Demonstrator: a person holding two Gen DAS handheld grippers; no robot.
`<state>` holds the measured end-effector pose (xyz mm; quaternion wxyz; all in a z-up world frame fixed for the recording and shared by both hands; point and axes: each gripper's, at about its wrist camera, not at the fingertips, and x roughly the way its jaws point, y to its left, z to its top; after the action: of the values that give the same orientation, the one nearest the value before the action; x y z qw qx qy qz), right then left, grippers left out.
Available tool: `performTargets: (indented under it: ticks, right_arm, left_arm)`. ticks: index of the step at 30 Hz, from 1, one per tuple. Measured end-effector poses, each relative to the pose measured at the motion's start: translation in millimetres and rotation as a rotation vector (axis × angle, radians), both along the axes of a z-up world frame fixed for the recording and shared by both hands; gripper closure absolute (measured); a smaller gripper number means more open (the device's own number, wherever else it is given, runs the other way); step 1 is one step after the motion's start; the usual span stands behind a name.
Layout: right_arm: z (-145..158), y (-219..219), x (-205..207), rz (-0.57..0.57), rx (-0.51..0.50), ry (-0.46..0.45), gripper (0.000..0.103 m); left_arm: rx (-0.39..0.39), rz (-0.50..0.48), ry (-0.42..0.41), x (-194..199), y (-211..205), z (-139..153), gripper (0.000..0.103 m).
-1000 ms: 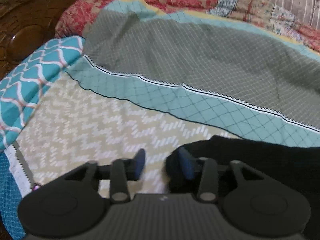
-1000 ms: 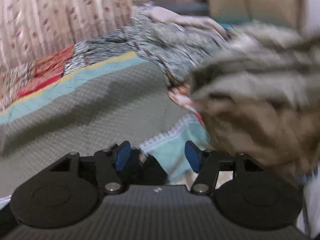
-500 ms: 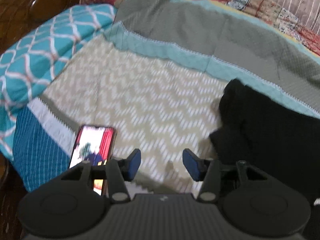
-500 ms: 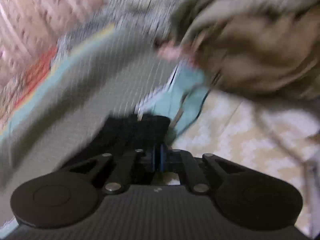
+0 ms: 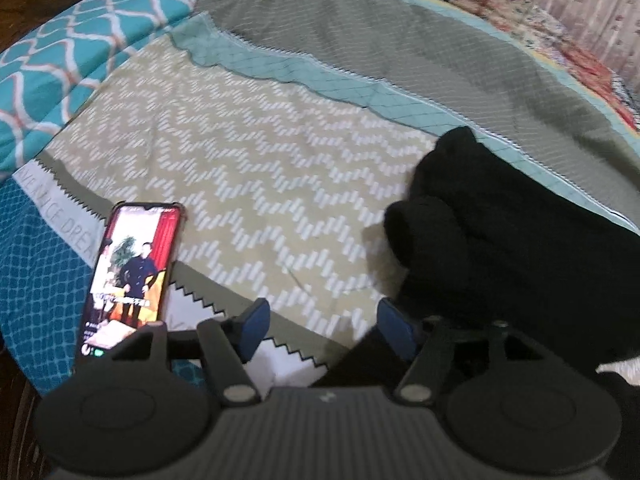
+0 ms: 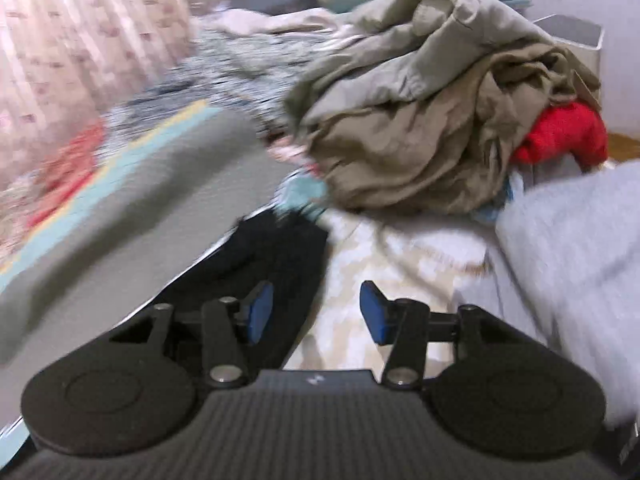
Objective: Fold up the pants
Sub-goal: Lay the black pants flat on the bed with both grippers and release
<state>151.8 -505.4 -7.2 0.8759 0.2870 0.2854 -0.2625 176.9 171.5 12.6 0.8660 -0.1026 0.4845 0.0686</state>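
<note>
Lying beside open jaws: pants (image 5: 500, 240)

A home bedroom: a bed spread with a patterned bedsheet (image 5: 256, 184) and quilt (image 5: 520, 20), a phone (image 5: 132, 272) (screen lit), and heaped laundry (image 6: 432, 120).

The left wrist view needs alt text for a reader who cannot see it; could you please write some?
Black pants lie bunched on a zigzag-patterned bedspread, to the right of the open left gripper, whose blue-padded fingers hold nothing. A phone with a lit screen lies at the left.
</note>
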Motion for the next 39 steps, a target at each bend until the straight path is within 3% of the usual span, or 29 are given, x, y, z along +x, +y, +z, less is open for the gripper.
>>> performTargets:
  ticks: [3, 4, 7, 11, 16, 19, 22, 23, 26, 27, 28, 30, 31, 33, 34, 36, 38, 39]
  right_arm:
    - [2, 33, -39, 0.137, 0.071, -0.048, 0.051]
    - [1, 43, -46, 0.175, 0.093, -0.054, 0.051]
    - [-8, 79, -70, 0.293, 0.163, -0.053, 0.05]
    - [-12, 134, -74, 0.495, 0.186, -0.032, 0.05]
    - [22, 223, -17, 0.765, 0.138, -0.05, 0.05]
    - [53, 304, 13, 0.959, 0.053, -0.074, 0.049]
    - [67, 388, 47, 1.121, -0.015, -0.069, 0.035]
    - [65, 413, 58, 1.163, -0.025, -0.056, 0.025]
    - [42, 481, 98, 1.203, -0.029, 0.033, 0.021]
    - [34, 500, 108, 1.209, -0.028, 0.06, 0.021]
    - [26, 519, 117, 1.211, -0.04, 0.092, 0.021]
    - [6, 549, 123, 1.225, -0.087, 0.187, 0.021]
    - [-8, 563, 126, 1.229, -0.167, 0.253, 0.023]
    - [-32, 574, 126, 1.206, -0.349, 0.345, 0.058]
    - [-36, 564, 131, 1.179, -0.306, 0.352, 0.059]
    - [-22, 534, 141, 1.085, -0.088, 0.274, 0.069]
    - [3, 505, 146, 1.087, 0.219, 0.063, 0.069]
    - [14, 497, 147, 1.092, 0.317, -0.03, 0.069]
  left_arm:
    - [-0.011, -0.053, -0.026, -2, -6, 0, 0.017]
    - [-0.014, -0.087, -0.029, -2, -8, -2, 0.016]
    - [0.08, -0.125, -0.014, -10, -17, -8, 0.016]
    - [0.031, -0.121, 0.004, -31, -1, -14, 0.015]
    - [-0.123, -0.069, -0.028, -67, 30, -15, 0.011]
    - [-0.204, -0.072, -0.049, -83, 37, -18, 0.01]
    - [-0.24, -0.095, -0.05, -89, 37, -26, 0.01]
    - [-0.248, -0.099, -0.049, -89, 36, -29, 0.01]
    - [-0.218, -0.127, -0.054, -90, 26, -41, 0.011]
    - [-0.187, -0.145, -0.071, -92, 20, -44, 0.015]
    - [-0.161, -0.17, -0.091, -95, 13, -45, 0.032]
    - [-0.124, -0.213, -0.118, -100, 2, -46, 0.046]
    - [-0.109, -0.232, -0.138, -103, -2, -45, 0.058]
    - [-0.072, -0.278, -0.193, -111, -9, -40, 0.074]
    - [-0.061, -0.292, -0.225, -116, -9, -36, 0.081]
    - [-0.041, -0.298, -0.309, -126, -4, -25, 0.082]
    - [0.018, -0.268, -0.403, -137, 2, -14, 0.082]
    - [0.052, -0.253, -0.444, -141, 6, -9, 0.082]
